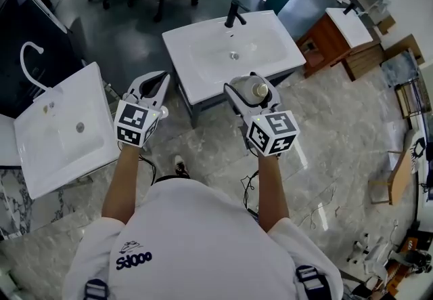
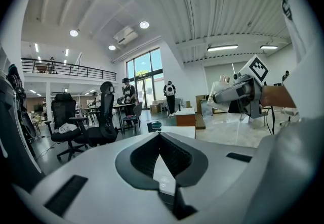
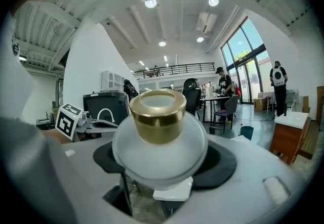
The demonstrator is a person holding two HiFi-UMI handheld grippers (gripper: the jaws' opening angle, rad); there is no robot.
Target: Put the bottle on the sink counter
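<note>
Marble floor (image 1: 325, 150) underfoot, open hall. Left gripper (image 1: 159, 79): jaws pressed together, empty. Right gripper (image 1: 249, 87): jaws pinch the gold-capped bottle (image 1: 258, 91), held in the air short of the sink bench (image 1: 186, 45) ahead. Step: carry. Next, I judge: reach forward, lower onto flat rim, release.

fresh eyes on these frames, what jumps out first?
The frosted white bottle with its gold cap, clamped in the right tool, fills the right gripper view. In the head view it shows at the near edge of a white sink counter with a black faucet. The left tool is shut and empty, beside a second white sink at the left.
</note>
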